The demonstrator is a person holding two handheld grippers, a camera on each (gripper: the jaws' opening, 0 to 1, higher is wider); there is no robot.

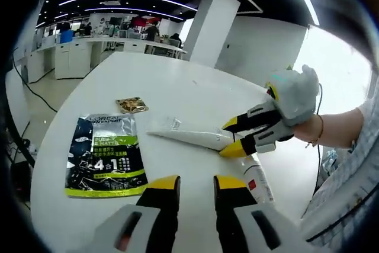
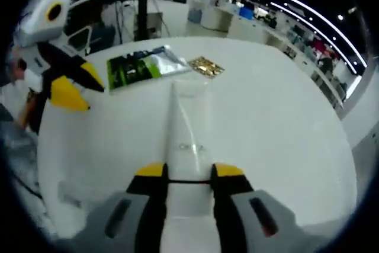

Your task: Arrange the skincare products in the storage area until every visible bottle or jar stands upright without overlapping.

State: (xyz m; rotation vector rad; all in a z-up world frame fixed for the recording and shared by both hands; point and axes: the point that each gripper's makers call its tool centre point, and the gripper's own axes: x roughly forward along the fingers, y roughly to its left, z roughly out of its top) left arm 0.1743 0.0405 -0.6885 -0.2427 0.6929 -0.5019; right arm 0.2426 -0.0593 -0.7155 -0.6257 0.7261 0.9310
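A: Where is the white tube [image 2: 188,124] seen?

B: It is seen lying flat on the white counter [image 2: 278,117], and its cap end is clasped between the jaws of the right claw [image 2: 188,175]. In the left gripper view the same tube [image 1: 189,133] is pinched by the right claw [image 1: 226,139], with a second tube [image 1: 258,181] lying just beside it.

A: And the left claw [image 1: 196,184]?

B: It is held released above the counter, nothing between its jaws.

A: What room is left?

B: A dark sachet pack [image 1: 106,156] and a small gold packet [image 1: 131,105] are laid near the counter's left edge. Bare surface is seen beyond the tube, up to the far rounded edge.
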